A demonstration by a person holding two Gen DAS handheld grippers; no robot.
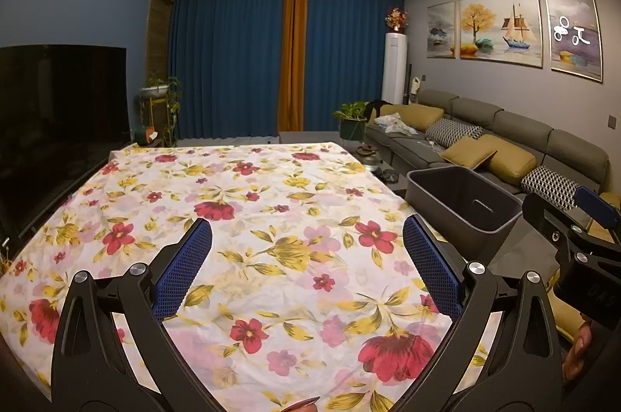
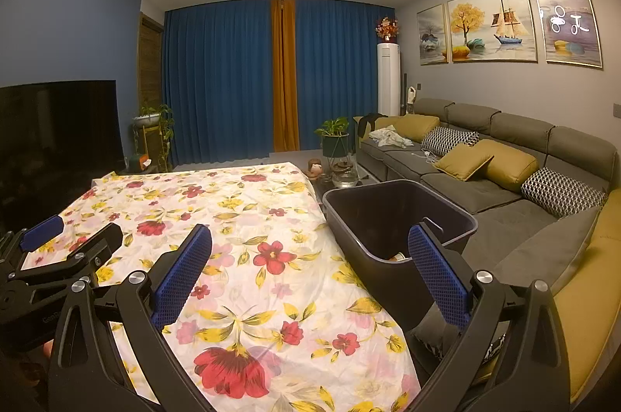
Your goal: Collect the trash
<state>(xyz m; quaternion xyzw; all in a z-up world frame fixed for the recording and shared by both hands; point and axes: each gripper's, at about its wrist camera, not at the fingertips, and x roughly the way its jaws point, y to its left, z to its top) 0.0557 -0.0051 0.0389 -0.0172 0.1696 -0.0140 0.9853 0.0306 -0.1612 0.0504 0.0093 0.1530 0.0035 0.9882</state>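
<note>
White cloth (image 1: 240,218) with red and yellow flowers; bin (image 2: 372,218) seemingly dark grey.

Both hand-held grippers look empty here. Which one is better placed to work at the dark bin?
Right. The right hand-held gripper is open with the dark bin straight ahead, one finger overlapping its rim. The left hand-held gripper, also open, faces the floral tablecloth.

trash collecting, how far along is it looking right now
It looks close to finished. The floral cloth on the table shows no loose trash in either view, and the dark bin beside it already holds something at the bottom, only partly visible. Nothing is in hand: the left gripper and right gripper are both open and empty. Little seems left, unless trash lies outside these views.
</note>
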